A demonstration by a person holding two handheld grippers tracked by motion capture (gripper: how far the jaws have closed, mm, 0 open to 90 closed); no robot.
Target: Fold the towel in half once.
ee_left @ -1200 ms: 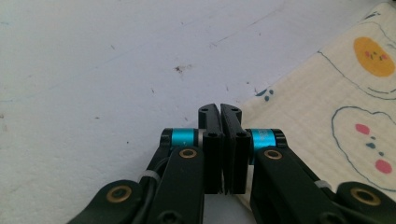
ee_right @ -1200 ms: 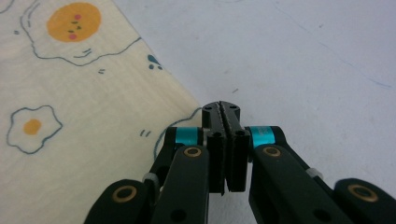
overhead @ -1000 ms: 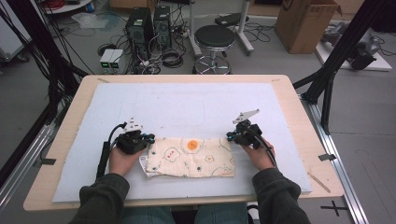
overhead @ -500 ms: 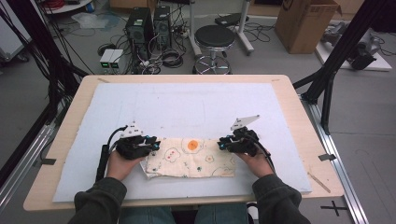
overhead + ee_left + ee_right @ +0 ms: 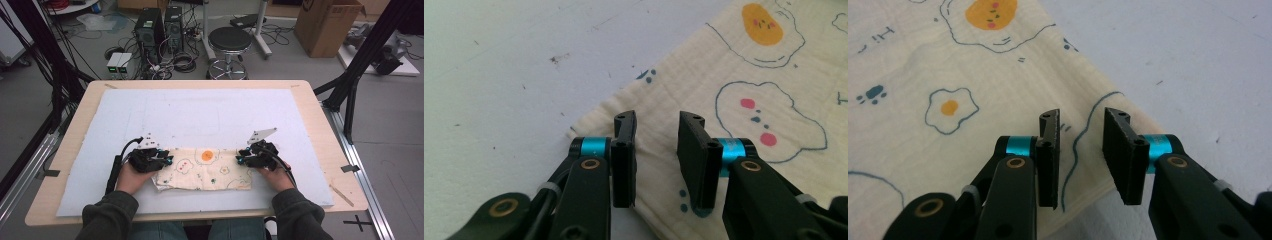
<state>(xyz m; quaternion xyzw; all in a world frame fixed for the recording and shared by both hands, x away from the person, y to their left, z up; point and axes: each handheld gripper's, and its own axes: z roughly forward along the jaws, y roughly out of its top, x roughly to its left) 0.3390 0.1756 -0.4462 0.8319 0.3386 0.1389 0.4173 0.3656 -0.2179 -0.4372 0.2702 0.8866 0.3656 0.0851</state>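
A cream cloth [image 5: 205, 169] printed with fried eggs lies folded flat on the white mat [image 5: 210, 115] near the table's front edge. My left gripper [image 5: 168, 161] rests at the cloth's left end. In the left gripper view the cloth's corner [image 5: 724, 75] lies under my left gripper [image 5: 657, 120], whose jaws have just been opening; they stand apart with nothing pinched. My right gripper [image 5: 239, 159] sits at the cloth's right end. Below my right gripper [image 5: 1083, 117] lies the cloth's edge [image 5: 998, 65]. Its jaws have likewise just been opening, and the pads are off the fabric.
The mat covers most of the wooden table [image 5: 330, 125], with bare mat beyond the cloth. Behind the table on the floor stand a black stool [image 5: 230, 40], computer towers [image 5: 160, 25] and a cardboard box [image 5: 325, 25]. Black frame posts [image 5: 350, 90] flank the table.
The right gripper has shifted a little left and toward the table's front, down to the cloth's right end. The left gripper has stayed at the left end. The cloth lies as before.
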